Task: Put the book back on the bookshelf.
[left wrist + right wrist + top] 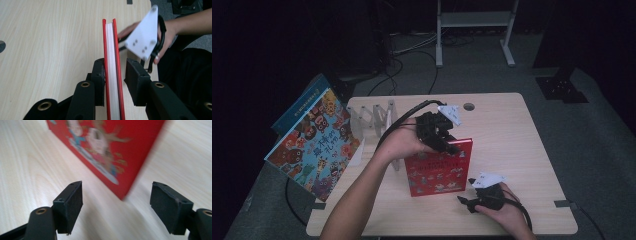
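Two black hand-held grippers work on one red hardcover picture book (438,168), which sits at the centre of the light wooden table (512,135) in the high view. The left gripper (447,142) straddles the book's upper edge; in the left gripper view one pad presses the left cover while the other stands just off the right cover, so the red book (111,65) is between the jaws but not yet clamped, probably so it can be stood up or carried to the wooden accordion rack (374,120) at upper left. The right gripper (469,200) rests at lower right, jaws apart and empty, aimed at the book's near corner (120,187), likely ready to steady it. Another colourful picture book (314,145) leans off the table's left edge.
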Demonstrator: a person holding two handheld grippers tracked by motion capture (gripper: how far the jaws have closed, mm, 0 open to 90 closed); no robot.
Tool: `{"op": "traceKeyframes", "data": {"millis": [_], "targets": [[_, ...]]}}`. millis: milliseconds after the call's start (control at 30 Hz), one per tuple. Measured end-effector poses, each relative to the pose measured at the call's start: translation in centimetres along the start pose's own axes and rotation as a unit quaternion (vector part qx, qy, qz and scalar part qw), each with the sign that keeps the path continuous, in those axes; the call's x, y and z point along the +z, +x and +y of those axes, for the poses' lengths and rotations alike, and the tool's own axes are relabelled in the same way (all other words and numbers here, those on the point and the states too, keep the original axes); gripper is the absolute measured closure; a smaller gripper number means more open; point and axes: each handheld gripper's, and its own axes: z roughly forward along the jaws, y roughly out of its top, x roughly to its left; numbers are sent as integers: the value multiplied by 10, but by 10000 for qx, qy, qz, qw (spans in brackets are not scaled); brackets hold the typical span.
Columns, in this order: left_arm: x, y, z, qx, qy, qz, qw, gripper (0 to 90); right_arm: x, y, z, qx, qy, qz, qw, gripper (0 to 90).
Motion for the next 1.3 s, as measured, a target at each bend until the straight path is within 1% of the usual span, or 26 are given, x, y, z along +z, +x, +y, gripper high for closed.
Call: {"op": "traceKeyframes", "data": {"millis": [33, 133, 167, 267, 300, 367, 467, 500, 567, 633, 700, 767, 833, 933, 1000, 1167, 1300], "targets": [[0, 1, 0, -20, -1, 15, 10000, 695, -3, -3, -1, 39, -3, -30, 10000, 248], [1, 2, 1, -77, 60, 28, 9999, 718, -14, -18, -9, 320, -40, -208, 9993, 243], [2, 1, 1, -95, 82, 43, 9999, 734, -17, -23, -12, 351, -34, -281, 9990, 243], [2, 2, 2, -190, 96, -1, 9998, 767, -26, -37, -18, 557, -57, -472, 9973, 243], [1, 2, 2, -237, 87, -57, 9997, 775, -28, -42, -20, 637, -68, -527, 9966, 240], [1, 1, 2, -303, 126, -71, 9994, 785, -32, -51, -23, 800, -77, -638, 9947, 238], [-2, -4, 1, -312, 201, -27, 9993, 789, -34, -66, -26, 1042, -24, -783, 9915, 225], [-3, -4, 1, -294, 218, 6, 9993, 789, -34, -72, -28, 1133, 16, -872, 9897, 225], [-7, -6, -2, -310, 205, 60, 9993, 790, -34, -79, -30, 1237, 89, -983, 9874, 220], [-14, -6, -6, -403, 170, 96, 9990, 790, -32, -86, -32, 1300, 175, -1135, 9849, 219], [-20, -5, -10, -465, 121, 116, 9988, 790, -30, -90, -34, 1372, 258, -1184, 9831, 218], [-27, -5, -15, -535, 65, 151, 9984, 790, -27, -93, -35, 1390, 363, -1248, 9817, 217], [-35, -6, -20, -596, 11, 179, 9981, 790, -24, -95, -37, 1399, 416, -1259, 9812, 205], [-44, -7, -28, -696, -39, 243, 9973, 790, -23, -98, -37, 1441, 371, -1289, 9804, 207], [-50, -8, -33, -745, -47, 293, 9968, 790, -23, -99, -38, 1451, 346, -1311, 9801, 192], [-67, -14, -52, -872, -75, 360, 9955, 790, -19, -101, -39, 1439, 240, -1344, 9801, 135], [-80, -18, -68, -1026, -110, 432, 9937, 790, -19, -102, -39, 1456, 256, -1339, 9799, 121]]}}
